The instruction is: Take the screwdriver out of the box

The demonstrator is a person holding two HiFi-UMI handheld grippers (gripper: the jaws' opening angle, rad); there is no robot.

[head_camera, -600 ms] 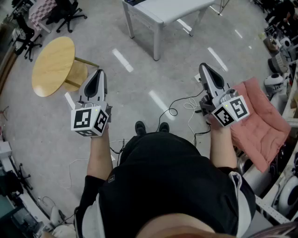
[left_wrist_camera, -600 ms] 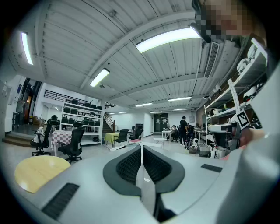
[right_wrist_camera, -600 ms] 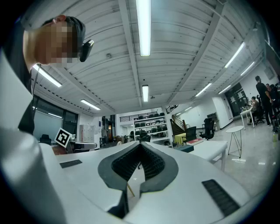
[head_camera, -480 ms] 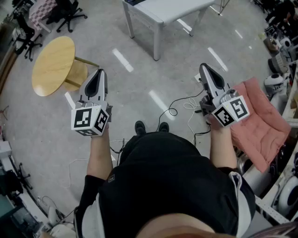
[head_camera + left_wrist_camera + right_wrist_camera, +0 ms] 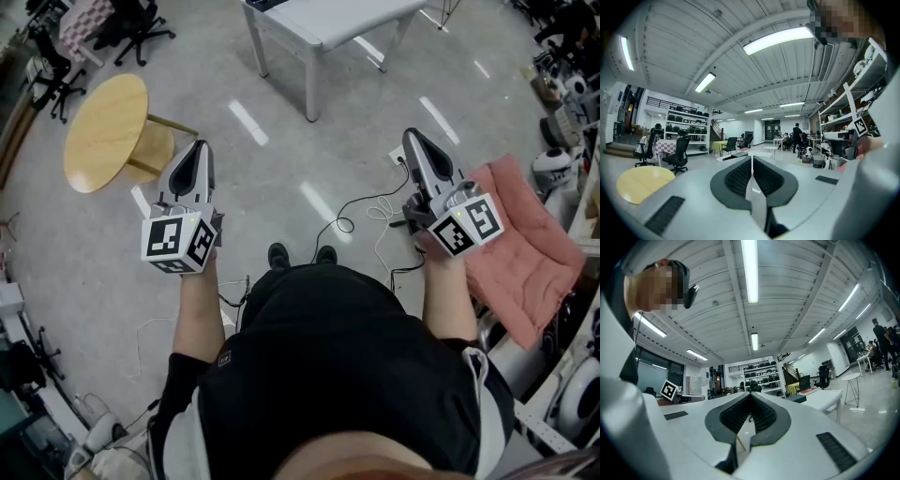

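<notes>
Screwdriver: no view shows it, nor the box, so I cannot tell where either is.

Left hand-held gripper (image 5: 199,147): clenched and empty. In its own view the ribbed pads (image 5: 740,176) meet along one seam with nothing between them. In the head view it sits at 9 o'clock, nose pointing to 12, held over bare floor (image 5: 281,159). Its marker cube (image 5: 178,242) sits at the rear, against the wearer's hand.

Right hand-held gripper (image 5: 411,137): also clenched and empty. The jaws are closed tip to tip in its own view (image 5: 751,394), looking across the room about level. In the head view it sits at 3 o'clock, nose to 12, with its marker cube (image 5: 466,225) tilted at the back.

The two are well apart, one on each side of my operator's torso (image 5: 328,375), which is in a black top. Shoes (image 5: 278,255) are just visible between the forearms.

Surroundings, head view:
- Round table (image 5: 108,131) at 10 o'clock, wood top, near the left nose but apart from it.
- White bench (image 5: 328,23) at 12 o'clock, at the frame's top.
- Black and white cables (image 5: 361,211) loose on the floor, just left of the right arm.
- Pink cushion (image 5: 525,244) at 3 o'clock, beside the right cube.
- Office chairs (image 5: 131,28) at 11 o'clock, far corner.
</notes>
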